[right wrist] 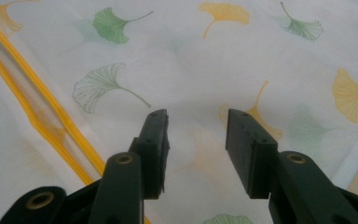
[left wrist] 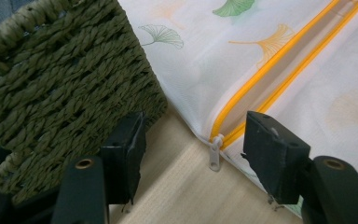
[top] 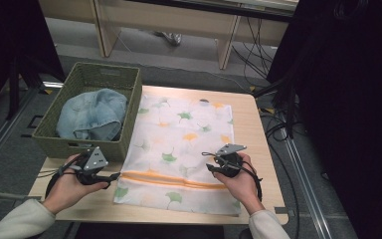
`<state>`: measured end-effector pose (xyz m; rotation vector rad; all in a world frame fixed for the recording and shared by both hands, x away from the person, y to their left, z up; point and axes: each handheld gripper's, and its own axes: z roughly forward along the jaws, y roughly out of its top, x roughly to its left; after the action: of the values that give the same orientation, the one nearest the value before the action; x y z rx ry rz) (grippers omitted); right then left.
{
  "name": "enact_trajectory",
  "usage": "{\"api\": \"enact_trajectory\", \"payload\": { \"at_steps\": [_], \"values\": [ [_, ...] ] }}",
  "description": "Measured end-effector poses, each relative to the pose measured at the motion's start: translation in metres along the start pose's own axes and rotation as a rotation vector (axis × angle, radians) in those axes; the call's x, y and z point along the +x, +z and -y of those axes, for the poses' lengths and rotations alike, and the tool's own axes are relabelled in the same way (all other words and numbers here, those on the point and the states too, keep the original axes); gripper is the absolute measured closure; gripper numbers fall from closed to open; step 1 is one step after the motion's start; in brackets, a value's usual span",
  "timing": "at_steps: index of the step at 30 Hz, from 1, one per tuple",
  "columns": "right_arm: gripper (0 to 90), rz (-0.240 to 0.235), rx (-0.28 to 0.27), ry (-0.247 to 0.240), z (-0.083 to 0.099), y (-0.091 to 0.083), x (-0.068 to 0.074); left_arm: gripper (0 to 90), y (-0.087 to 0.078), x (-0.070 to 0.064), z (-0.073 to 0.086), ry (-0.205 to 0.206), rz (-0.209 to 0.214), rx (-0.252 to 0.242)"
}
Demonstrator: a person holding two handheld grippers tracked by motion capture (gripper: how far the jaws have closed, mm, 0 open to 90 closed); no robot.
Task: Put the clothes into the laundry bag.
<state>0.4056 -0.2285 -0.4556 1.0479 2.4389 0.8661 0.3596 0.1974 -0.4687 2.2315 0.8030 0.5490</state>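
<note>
A light wooden surface (top: 258, 149) carried a flat white mesh laundry bag (top: 181, 144) printed with green and yellow leaves, which lay just beside a woven green basket (top: 129, 107) holding folded blue denim (top: 92, 114). An orange zipper (top: 171, 179) ran across the bag near the person's edge and appeared closed along its visible length. The left gripper (left wrist: 193, 140) hovered at the bag's left corner with its jaws spread and empty, the small white zipper pull (left wrist: 215, 151) lying on the surface between them, close to the basket wall. The right gripper (right wrist: 196, 140) was poised over the bag's fabric, jaws likewise spread and holding nothing. The step in hand was judged to be the approach to opening the bag: the next move would call for lowering the left jaws onto the pull and closing on it, while the right gripper pinned the fabric against the sliding force.
</note>
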Motion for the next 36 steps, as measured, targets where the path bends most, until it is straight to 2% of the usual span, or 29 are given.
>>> {"api": "enact_trajectory", "payload": {
  "at_steps": [5, 6, 9, 11, 14, 15, 16, 17, 20, 21, 22, 23, 24, 25, 26, 27, 28, 29, 31, 32, 33, 36],
  "values": [
    [56.7, 0.028, -0.026, -0.006, -0.001, -0.003, -0.001, 39.4, 0.001, -0.004, -0.001, -0.003, 0.005, 0.007],
    [55.1, 0.042, -0.028, 0.017, -0.002, -0.004, -0.001, 39.4, 0.001, -0.006, -0.001, -0.002, 0.009, 0.003],
    [56.6, 0.023, -0.018, 0.027, -0.001, -0.002, 0.0, 39.5, 0.002, -0.007, -0.002, 0.004, 0.013, -0.001],
    [61.9, -0.012, -0.011, -0.037, -0.003, 0.004, 0.002, 39.6, 0.003, -0.007, -0.002, 0.002, 0.019, 0.002],
    [64.4, -0.026, 0.007, -0.051, -0.006, 0.007, 0.009, 39.8, 0.006, -0.009, -0.001, 0.011, 0.02, 0.021],
    [66.3, -0.049, 0.015, -0.097, -0.009, 0.011, 0.013, 39.7, 0.008, -0.012, -0.001, 0.02, 0.035, 0.029],
    [66.6, -0.061, 0.022, -0.11, -0.01, 0.014, 0.016, 39.7, 0.008, -0.012, -0.001, 0.02, 0.035, 0.029],
    [66.7, -0.074, 0.022, -0.149, -0.012, 0.017, 0.018, 39.6, 0.01, -0.013, -0.001, 0.023, 0.039, 0.027],
    [66.4, -0.097, 0.053, -0.148, -0.014, 0.021, 0.026, 39.5, 0.013, -0.015, -0.003, 0.035, 0.046, 0.027],
    [65.3, -0.122, 0.075, -0.184, -0.016, 0.026, 0.033, 39.4, 0.013, -0.016, -0.003, 0.037, 0.047, 0.029],
    [65.3, -0.122, 0.075, -0.184, -0.016, 0.026, 0.033, 39.4, 0.014, -0.018, -0.004, 0.042, 0.049, 0.032],
    [64.5, -0.138, 0.069, -0.233, -0.018, 0.03, 0.034, 39.3, 0.015, -0.018, -0.004, 0.042, 0.05, 0.031],
    [63.3, -0.141, 0.081, -0.226, -0.018, 0.031, 0.038, 39.3, 0.015, -0.019, -0.004, 0.045, 0.052, 0.03],
    [62.0, -0.164, 0.108, -0.214, -0.02, 0.035, 0.046, 39.3, 0.015, -0.02, -0.004, 0.046, 0.053, 0.028],
    [62.0, -0.164, 0.108, -0.214, -0.02, 0.035, 0.046, 39.2, 0.015, -0.02, -0.004, 0.046, 0.053, 0.028],
    [60.9, -0.174, 0.115, -0.249, -0.022, 0.039, 0.051, 39.2, 0.015, -0.021, -0.003, 0.046, 0.053, 0.03],
    [60.4, -0.182, 0.13, -0.24, -0.022, 0.04, 0.055, 39.2, 0.015, -0.02, -0.003, 0.045, 0.051, 0.03],
    [59.8, -0.199, 0.131, -0.292, -0.024, 0.043, 0.054, 39.2, 0.014, -0.02, -0.002, 0.042, 0.051, 0.029],
    [59.7, -0.199, 0.134, -0.284, -0.024, 0.044, 0.058, 39.2, 0.014, -0.02, -0.002, 0.036, 0.049, 0.03],
    [59.3, -0.208, 0.129, -0.318, -0.026, 0.046, 0.058, 39.2, 0.014, -0.02, -0.002, 0.035, 0.05, 0.031],
    [58.7, -0.2, 0.139, -0.31, -0.026, 0.047, 0.061, 39.2, 0.013, -0.02, -0.001, 0.036, 0.049, 0.031],
    [58.0, -0.194, 0.165, -0.342, -0.027, 0.05, 0.064, 39.2, 0.012, -0.02, 0.0, 0.03, 0.046, 0.033]
  ]
}}
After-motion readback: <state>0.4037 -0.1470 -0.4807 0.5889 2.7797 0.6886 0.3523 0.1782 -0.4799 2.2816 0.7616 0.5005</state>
